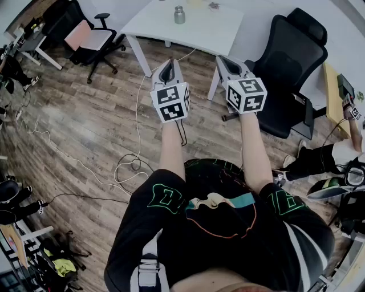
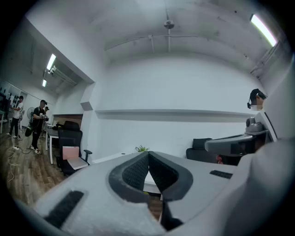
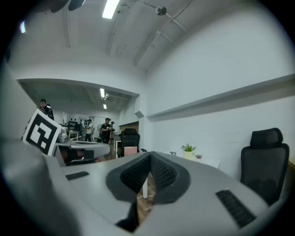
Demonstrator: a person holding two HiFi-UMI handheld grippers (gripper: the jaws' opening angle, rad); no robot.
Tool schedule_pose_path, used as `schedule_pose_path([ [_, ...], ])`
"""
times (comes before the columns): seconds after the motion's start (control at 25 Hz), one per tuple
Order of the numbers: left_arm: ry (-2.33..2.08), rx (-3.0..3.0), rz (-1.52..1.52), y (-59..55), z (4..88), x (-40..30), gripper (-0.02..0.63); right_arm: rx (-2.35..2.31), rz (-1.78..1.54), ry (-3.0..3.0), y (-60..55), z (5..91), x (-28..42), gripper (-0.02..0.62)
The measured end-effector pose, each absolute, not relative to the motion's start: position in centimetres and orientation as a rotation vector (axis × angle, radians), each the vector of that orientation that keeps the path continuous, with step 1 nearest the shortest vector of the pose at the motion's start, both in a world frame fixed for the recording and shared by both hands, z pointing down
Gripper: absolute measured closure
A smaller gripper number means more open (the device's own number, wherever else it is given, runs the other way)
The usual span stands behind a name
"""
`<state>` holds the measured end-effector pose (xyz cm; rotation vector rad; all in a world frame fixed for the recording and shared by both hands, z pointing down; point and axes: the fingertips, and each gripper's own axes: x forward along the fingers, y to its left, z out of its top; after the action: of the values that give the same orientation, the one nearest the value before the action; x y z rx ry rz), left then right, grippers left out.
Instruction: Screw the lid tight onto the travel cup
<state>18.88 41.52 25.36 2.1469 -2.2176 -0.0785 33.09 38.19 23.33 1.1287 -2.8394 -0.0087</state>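
Note:
A small metal travel cup (image 1: 179, 15) stands with its lid on at the far side of a white table (image 1: 208, 31), well ahead of both grippers. My left gripper (image 1: 167, 64) and right gripper (image 1: 223, 59) are held level, side by side above the wooden floor, pointing at the table. Neither is near the cup. In the left gripper view the jaws (image 2: 148, 156) meet with nothing between them. The right gripper view shows its jaws (image 3: 150, 156) closed and empty too.
A black office chair (image 1: 291, 63) stands right of the table, and a chair with a pink seat (image 1: 85, 37) at the left. White cables (image 1: 131, 165) trail over the floor in front of me. A small potted plant (image 3: 188, 150) sits on the table. People stand far off (image 2: 39, 124).

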Motion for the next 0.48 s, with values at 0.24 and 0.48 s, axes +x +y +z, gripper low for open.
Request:
schedule_pose_path([
  [0.24,-2.197,2.176,-0.067,39.8,25.9,17.5,0.598,1.157,-0.022,-2.843,36.8,23.3,31.3,0.591],
  [0.48,-2.165,2.193,-0.080,38.8,26.3,15.8,0.598,1.213,0.048,-2.836,35.6,23.5,30.2,0.591],
])
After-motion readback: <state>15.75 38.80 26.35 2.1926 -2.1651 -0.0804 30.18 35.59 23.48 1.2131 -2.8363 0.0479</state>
